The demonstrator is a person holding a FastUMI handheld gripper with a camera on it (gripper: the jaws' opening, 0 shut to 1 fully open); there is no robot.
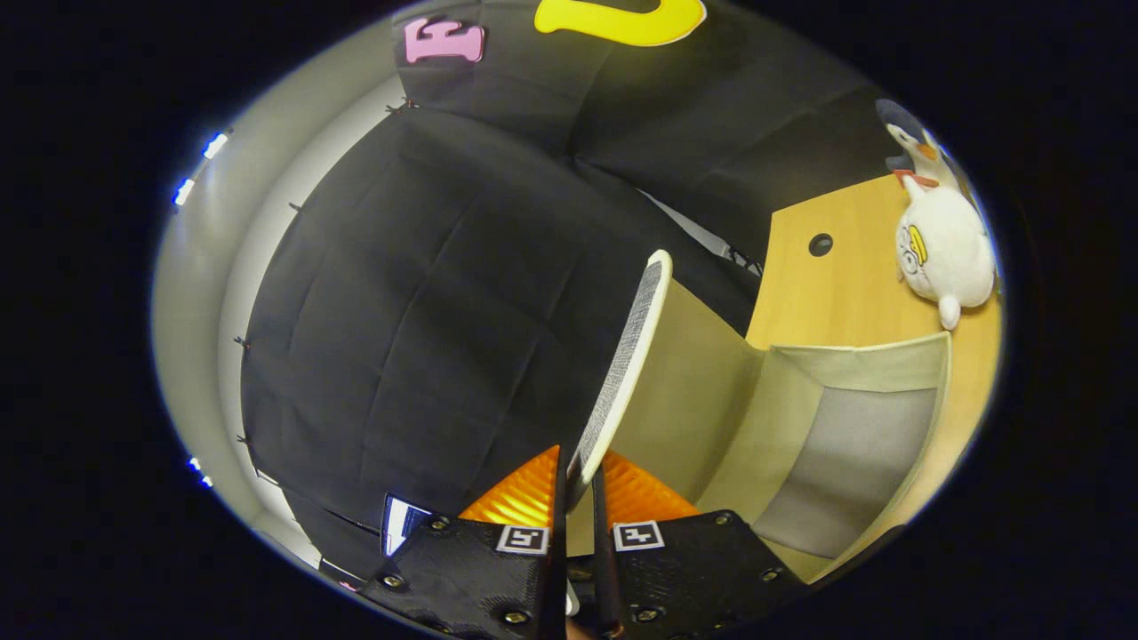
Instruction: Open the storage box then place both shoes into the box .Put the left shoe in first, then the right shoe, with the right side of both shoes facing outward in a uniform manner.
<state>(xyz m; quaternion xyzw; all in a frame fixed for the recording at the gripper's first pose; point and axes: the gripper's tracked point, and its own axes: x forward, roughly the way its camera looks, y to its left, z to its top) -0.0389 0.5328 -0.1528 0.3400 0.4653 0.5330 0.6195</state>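
Beige fabric storage box [853, 444] is seen open on a wooden tabletop [836, 293], its raised white-rimmed lid [627, 364] pinched edge-on by the closed gripper [578, 484]. A white plush toy [947, 253] lies beyond the box.

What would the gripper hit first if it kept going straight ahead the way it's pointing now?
The gripper is shut on the box lid, so the lid leads. Beyond its edge lies the black cloth wall, probably the first thing met, though depth is unclear.

the wooden worktop [840, 293] carries the open storage box [876, 364]. a white plush toy [947, 249] lies on it beyond the box, near a round hole [821, 244].
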